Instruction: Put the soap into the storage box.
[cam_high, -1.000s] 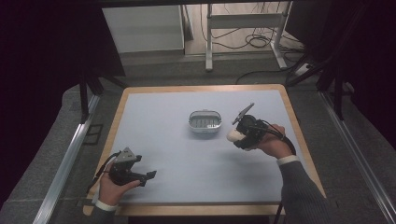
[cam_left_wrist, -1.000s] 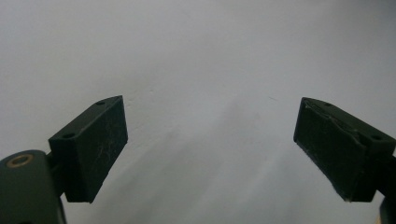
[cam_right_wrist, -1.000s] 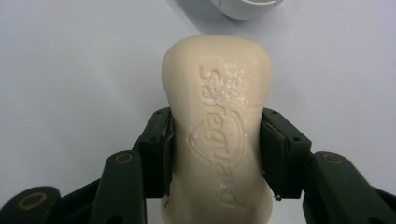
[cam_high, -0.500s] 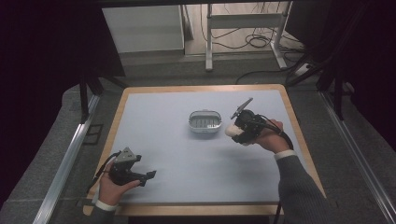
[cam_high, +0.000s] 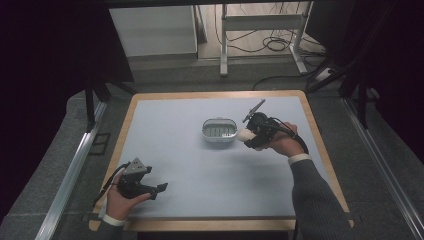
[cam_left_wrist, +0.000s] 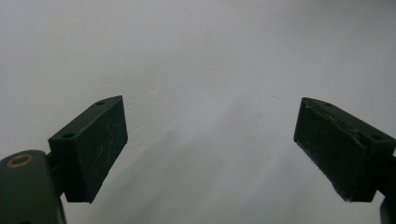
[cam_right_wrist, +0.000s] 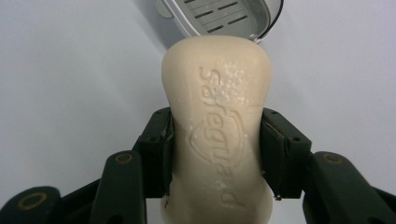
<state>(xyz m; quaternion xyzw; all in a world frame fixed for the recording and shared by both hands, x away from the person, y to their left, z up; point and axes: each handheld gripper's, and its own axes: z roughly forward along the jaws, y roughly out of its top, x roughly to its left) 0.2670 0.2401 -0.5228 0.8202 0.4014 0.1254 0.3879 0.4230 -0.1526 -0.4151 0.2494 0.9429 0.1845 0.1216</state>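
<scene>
A cream bar of soap (cam_right_wrist: 217, 126) with an embossed brand name is clamped between the jaws of my right gripper (cam_right_wrist: 215, 149). In the high view that right gripper (cam_high: 248, 136) holds the bar of soap (cam_high: 244, 134) just right of a grey soap dish (cam_high: 219, 130) with a slotted drain insert. The soap dish (cam_right_wrist: 224, 16) lies just beyond the bar's tip in the right gripper view. My left gripper (cam_high: 159, 190) rests near the table's front left corner, its jaws wide apart over bare table, as the left gripper view (cam_left_wrist: 210, 144) confirms.
The table (cam_high: 200, 170) has a pale blue-grey top with a wooden rim. Metal rails run along the floor on both sides. A table frame and cables stand on the floor beyond the far edge.
My right gripper has carried the soap leftward, closer to the soap dish. The left gripper has stayed put.
</scene>
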